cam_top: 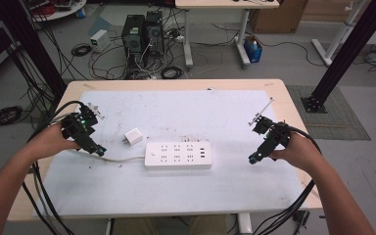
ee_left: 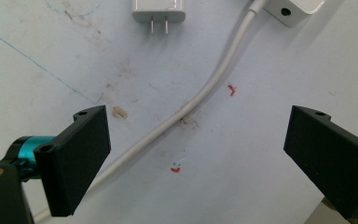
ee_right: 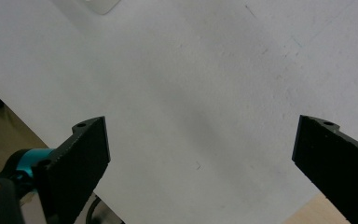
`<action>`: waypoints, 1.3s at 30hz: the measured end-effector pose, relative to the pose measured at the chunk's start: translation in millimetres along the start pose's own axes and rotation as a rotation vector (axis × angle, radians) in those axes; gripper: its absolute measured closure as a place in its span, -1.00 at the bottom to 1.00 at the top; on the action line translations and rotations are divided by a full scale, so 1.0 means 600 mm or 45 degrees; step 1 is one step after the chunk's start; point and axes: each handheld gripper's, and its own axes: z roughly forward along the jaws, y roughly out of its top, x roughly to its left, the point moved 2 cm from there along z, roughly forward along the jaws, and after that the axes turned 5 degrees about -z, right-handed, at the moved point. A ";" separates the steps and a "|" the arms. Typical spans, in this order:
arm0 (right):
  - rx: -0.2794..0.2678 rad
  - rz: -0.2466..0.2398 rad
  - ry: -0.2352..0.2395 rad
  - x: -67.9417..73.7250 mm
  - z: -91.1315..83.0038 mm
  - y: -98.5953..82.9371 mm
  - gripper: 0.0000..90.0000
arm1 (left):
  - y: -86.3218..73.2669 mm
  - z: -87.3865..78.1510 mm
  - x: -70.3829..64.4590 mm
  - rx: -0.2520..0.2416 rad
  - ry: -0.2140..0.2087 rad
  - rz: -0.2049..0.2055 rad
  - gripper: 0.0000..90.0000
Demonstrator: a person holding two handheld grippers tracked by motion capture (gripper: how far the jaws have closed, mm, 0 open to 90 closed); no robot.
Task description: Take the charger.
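Note:
A white power strip [cam_top: 178, 155] lies across the middle of the white mat, its corner [ee_left: 294, 8] at the top of the left gripper view. Its white cable [cam_top: 123, 159] runs left under my left gripper [cam_top: 97, 149], and the cable [ee_left: 186, 112] passes diagonally between the wide-apart jaws. A small white plug adapter [cam_top: 133, 136] rests just behind the strip's left end, prongs toward me [ee_left: 159, 14]. My left gripper [ee_left: 196, 158] is open and empty above the cable. My right gripper [cam_top: 253, 157] hovers open right of the strip, over bare mat [ee_right: 200, 154].
The white mat [cam_top: 186, 112] covers most of the wooden table [cam_top: 293, 112]. The table's front edge shows in the right gripper view [ee_right: 9, 130]. Black cables trail from both grippers off the table. Computers and wires stand on the floor beyond.

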 end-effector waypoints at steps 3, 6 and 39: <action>-0.001 0.000 -0.004 0.002 0.000 -0.001 -0.93 | 0.001 -0.003 -0.001 -0.016 0.007 -0.009 -0.84; -0.017 -0.009 -0.004 0.004 -0.001 -0.002 -0.93 | 0.003 -0.005 -0.002 -0.019 0.011 -0.001 -0.84; -0.039 -0.020 -0.021 0.005 0.003 0.002 -0.93 | 0.057 0.024 0.005 -0.229 0.068 0.007 -0.84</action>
